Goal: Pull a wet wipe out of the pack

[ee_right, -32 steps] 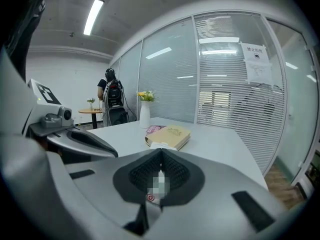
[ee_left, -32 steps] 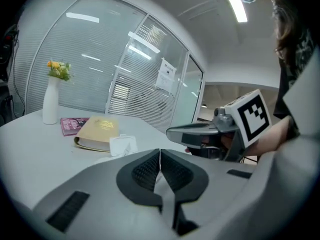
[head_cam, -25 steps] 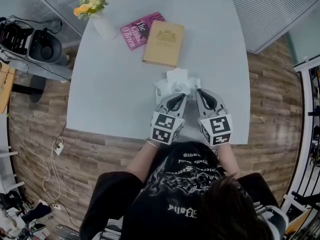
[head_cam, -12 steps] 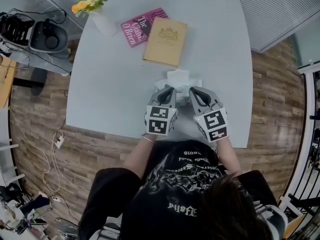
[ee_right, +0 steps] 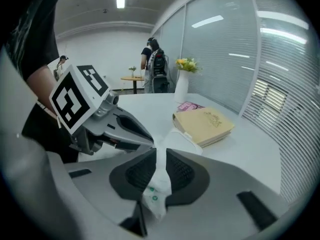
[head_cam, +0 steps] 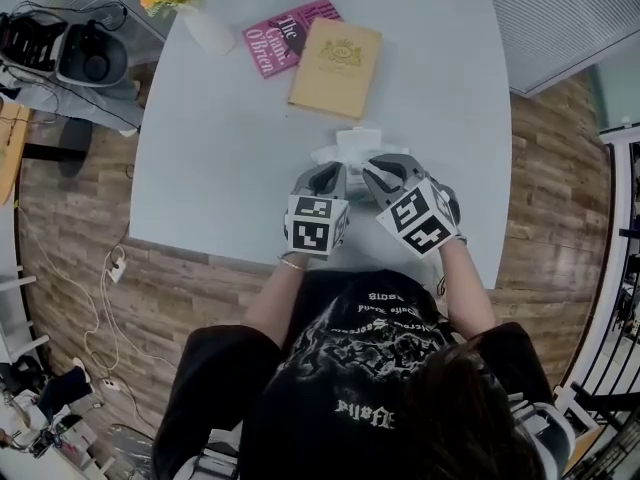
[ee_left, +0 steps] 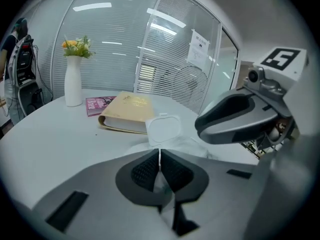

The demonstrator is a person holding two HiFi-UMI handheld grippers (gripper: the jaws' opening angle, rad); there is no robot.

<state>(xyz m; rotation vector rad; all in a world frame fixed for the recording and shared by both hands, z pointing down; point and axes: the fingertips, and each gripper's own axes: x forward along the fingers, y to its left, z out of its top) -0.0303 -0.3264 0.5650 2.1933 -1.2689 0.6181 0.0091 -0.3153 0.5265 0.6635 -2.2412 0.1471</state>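
Pack (head_cam: 352,148) between jaws: left gripper (ee_left: 159,158); right gripper (ee_right: 160,156)

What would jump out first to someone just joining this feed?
Both claws meet at the white wipe pack near the front edge of the table. The left claw is shut on a thin white sheet, the right claw on white material with green print. Behind lie a tan book and a vase of yellow flowers.

Table (head_cam: 220,148): pale grey top with rounded corners.
Vase (head_cam: 208,30): white, upright with flowers, at the far left corner.
Pink book (head_cam: 280,36): flat by the far edge.
Tan book (head_cam: 335,68): closed, against the pink book's right side.
Wipe pack (head_cam: 355,148): near the near edge, right of middle, lid open.
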